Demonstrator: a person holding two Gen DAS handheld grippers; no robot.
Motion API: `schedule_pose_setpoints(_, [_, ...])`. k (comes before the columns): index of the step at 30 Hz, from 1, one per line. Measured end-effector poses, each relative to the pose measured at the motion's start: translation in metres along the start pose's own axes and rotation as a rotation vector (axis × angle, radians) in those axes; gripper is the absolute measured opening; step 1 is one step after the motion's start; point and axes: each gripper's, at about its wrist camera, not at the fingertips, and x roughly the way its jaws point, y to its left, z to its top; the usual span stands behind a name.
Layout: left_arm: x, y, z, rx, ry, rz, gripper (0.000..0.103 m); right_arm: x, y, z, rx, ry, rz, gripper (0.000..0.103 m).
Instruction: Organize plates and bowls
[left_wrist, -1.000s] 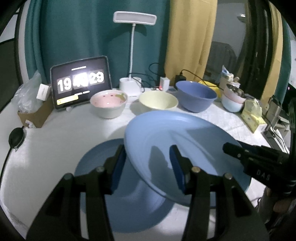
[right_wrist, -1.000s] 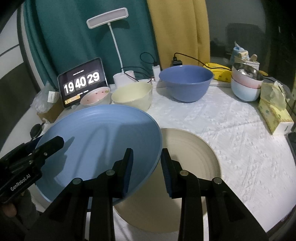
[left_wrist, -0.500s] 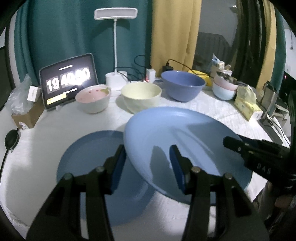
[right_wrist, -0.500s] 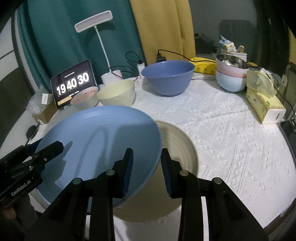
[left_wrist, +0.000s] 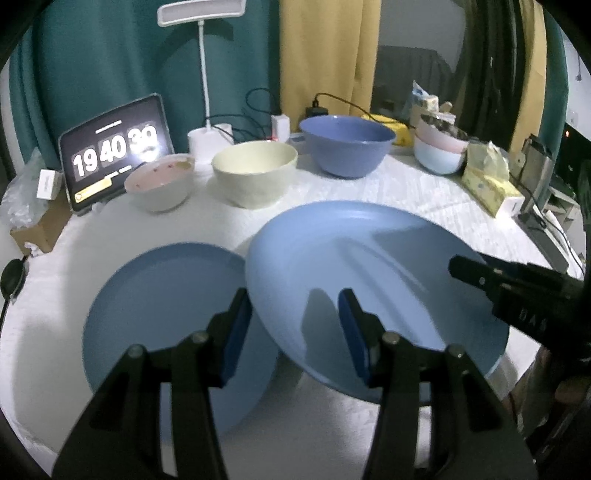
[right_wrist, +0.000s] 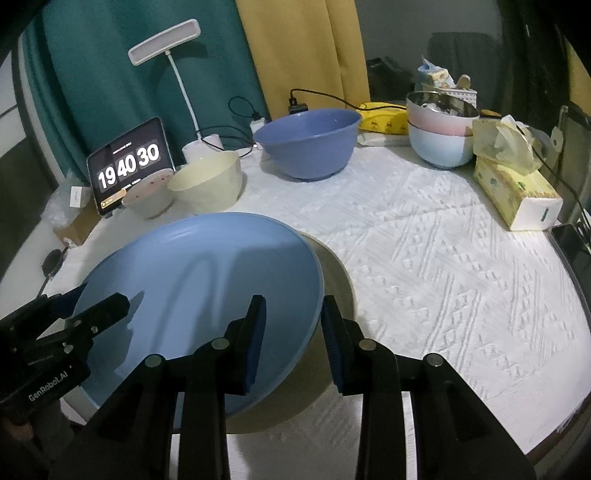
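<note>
The large blue plate is the landmark: it hangs tilted above the desk, carried from both sides. To its left, flat on the desk, lies a second blue plate, partly under its raised edge. The left gripper straddles the large plate's near-left rim, one pad below and one above; its jaws look clamped on the rim, though how tightly cannot be judged. On the opposite rim the right gripper does the same, jaws closed across the edge. Under the plate's right side a beige plate rests on the cloth.

The step in hand seems to be stacking this plate onto one of the others. To do it well, both grippers should travel together, level the plate before lowering, centre it over the lower plate, and release only once it rests.

Behind the large plate stands a row of bowls: a small pink-lined bowl, a cream bowl, a deep blue bowl, then stacked pastel bowls. The plates are round, shallow and smooth with a matte sheen, probably slippery under the pads; the desk's white cloth is quilted in raised diamond patterns, giving some grip.
</note>
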Motion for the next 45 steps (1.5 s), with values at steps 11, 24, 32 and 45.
schedule_pose_setpoints(11, [0.022,-0.014,-0.003,0.022,0.054,-0.018,0.050,0.009,-0.015,0.001,0.007,0.004,-0.029,0.033])
schedule_pose_setpoints(24, [0.038,-0.016,-0.005,0.004,0.116,-0.047,0.051,0.014,-0.021,-0.001,0.018,0.005,-0.058,0.033])
schedule_pose_setpoints(32, [0.028,-0.006,-0.003,-0.029,0.082,-0.047,0.052,0.005,-0.025,0.003,0.031,-0.019,-0.082,0.035])
schedule_pose_setpoints(45, [0.007,0.003,-0.002,-0.043,0.026,-0.071,0.053,-0.006,-0.003,0.008,-0.003,-0.032,-0.062,0.035])
